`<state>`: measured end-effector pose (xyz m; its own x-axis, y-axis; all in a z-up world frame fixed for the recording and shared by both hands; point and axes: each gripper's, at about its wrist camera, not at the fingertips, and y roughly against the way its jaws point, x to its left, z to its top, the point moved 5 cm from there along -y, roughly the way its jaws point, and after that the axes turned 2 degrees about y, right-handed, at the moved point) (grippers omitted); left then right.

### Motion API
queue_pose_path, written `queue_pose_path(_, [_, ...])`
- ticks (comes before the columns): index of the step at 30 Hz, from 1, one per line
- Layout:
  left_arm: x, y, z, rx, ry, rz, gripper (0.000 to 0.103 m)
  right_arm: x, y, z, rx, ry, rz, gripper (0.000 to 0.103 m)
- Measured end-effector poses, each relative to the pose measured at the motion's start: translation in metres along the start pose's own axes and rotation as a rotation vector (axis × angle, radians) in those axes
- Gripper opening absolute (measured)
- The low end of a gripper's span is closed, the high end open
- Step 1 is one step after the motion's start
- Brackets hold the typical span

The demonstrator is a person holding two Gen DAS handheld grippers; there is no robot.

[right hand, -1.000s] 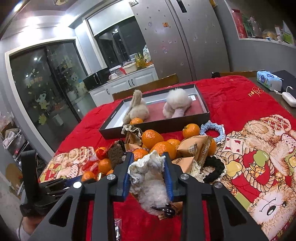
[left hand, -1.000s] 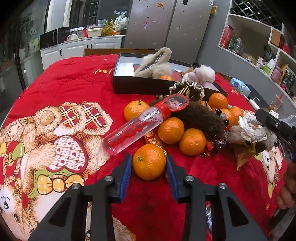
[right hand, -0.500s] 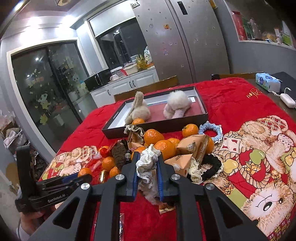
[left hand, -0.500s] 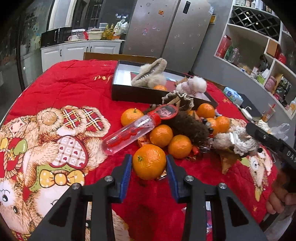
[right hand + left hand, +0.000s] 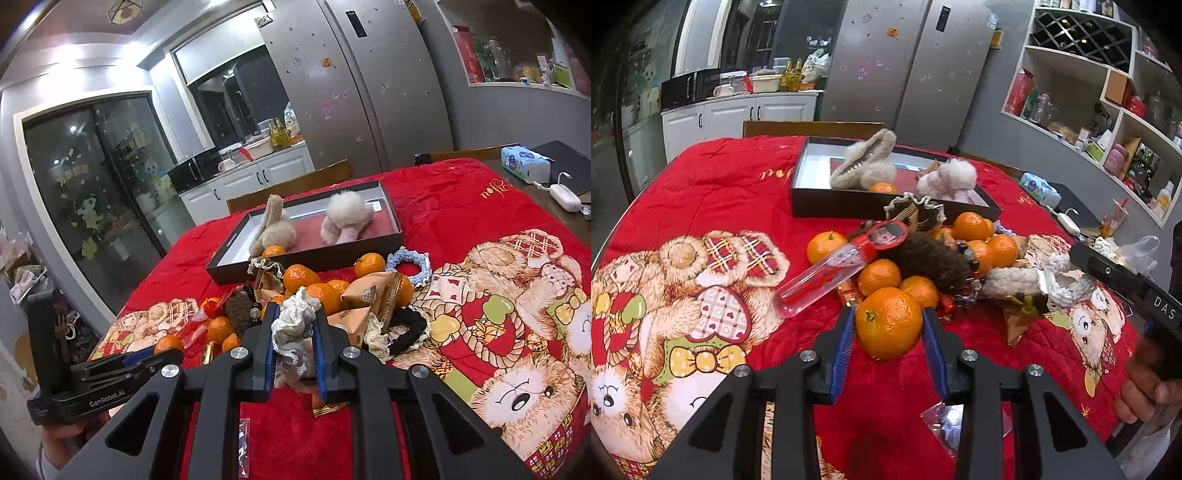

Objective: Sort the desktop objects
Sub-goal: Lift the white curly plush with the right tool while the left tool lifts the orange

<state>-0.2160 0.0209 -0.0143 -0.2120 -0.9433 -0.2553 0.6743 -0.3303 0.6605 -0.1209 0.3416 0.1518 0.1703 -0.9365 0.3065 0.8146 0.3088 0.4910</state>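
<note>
My left gripper (image 5: pixel 888 325) is shut on an orange mandarin (image 5: pixel 888 322), held a little above the red cloth. My right gripper (image 5: pixel 294 325) is shut on a cream and grey frilly hair scrunchie (image 5: pixel 295 317), squeezed flat between the blue pads. Behind both lies a heap of mandarins (image 5: pixel 879 275), a clear bottle with a red cap (image 5: pixel 827 275), a brown fuzzy piece (image 5: pixel 931 258) and snack packets (image 5: pixel 373 295). A black tray (image 5: pixel 886 212) at the back holds two fluffy hair clips (image 5: pixel 275 229) and one mandarin (image 5: pixel 273 252).
A blue crocheted scrunchie (image 5: pixel 408 264) and a black one (image 5: pixel 406 330) lie right of the heap. A tissue pack (image 5: pixel 524 166) and a white charger (image 5: pixel 565 197) sit at the far right edge. A wooden chair back (image 5: pixel 812 129) stands behind the table.
The right gripper's jaws closed tight on the scrunchie and lifted it slightly. The left gripper rose with the mandarin, which now hangs above the cloth in front of the heap.
</note>
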Motion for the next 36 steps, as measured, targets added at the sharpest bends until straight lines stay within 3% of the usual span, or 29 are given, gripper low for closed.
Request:
queue_pose_path(19, [-0.017,0.011,0.020,-0.023,-0.045,-0.054,0.038,0.017,0.009,0.012,-0.020,0.070,0.016,0.016])
queue_pose_path(36, [-0.022,0.009,0.047,-0.033,-0.085,-0.059,0.038,0.033,-0.018,0.041,0.019,0.133,0.062,0.016])
